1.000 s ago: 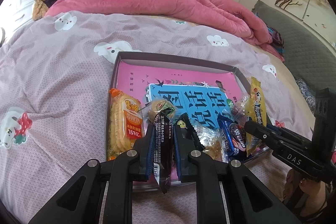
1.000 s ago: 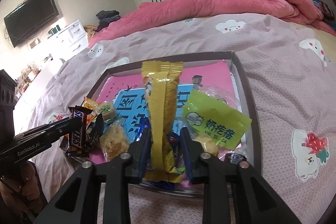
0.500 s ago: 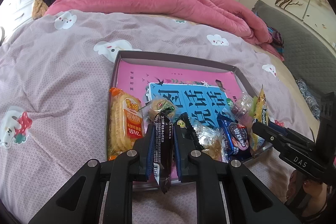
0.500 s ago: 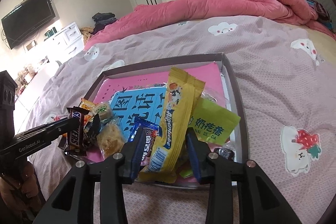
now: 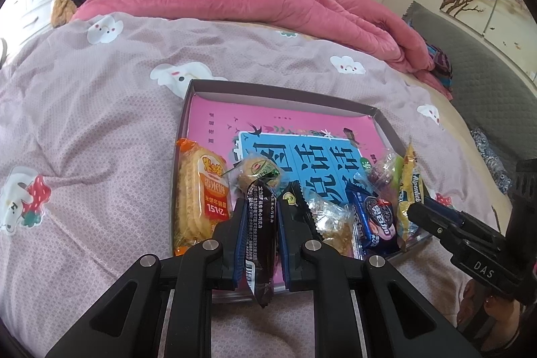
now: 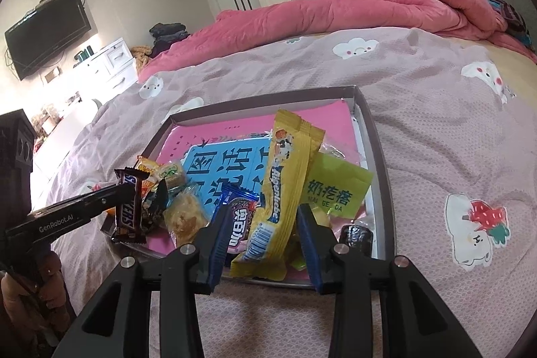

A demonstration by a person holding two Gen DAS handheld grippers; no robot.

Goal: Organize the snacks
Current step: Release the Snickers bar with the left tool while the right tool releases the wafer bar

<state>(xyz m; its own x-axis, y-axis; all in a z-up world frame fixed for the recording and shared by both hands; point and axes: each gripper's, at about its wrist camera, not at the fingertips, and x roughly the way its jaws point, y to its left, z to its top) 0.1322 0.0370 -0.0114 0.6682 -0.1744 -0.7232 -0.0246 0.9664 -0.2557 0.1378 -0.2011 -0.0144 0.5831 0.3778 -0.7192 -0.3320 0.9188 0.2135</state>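
Over the tray (image 5: 381, 118) on the bed (image 5: 100, 109), the left gripper (image 5: 261, 217) pinches a dark bar (image 5: 260, 223), while the right gripper's (image 6: 265, 220) spread jaws flank a yellow packet (image 6: 282, 190), seemingly untouched.

Assorted wrapped snacks (image 6: 282, 190) in shallow tray (image 6: 379, 163)

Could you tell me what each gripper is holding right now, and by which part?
The left gripper pinches the Snickers bar across its middle. The right gripper holds nothing; the yellow packet lies loose between its open jaws.
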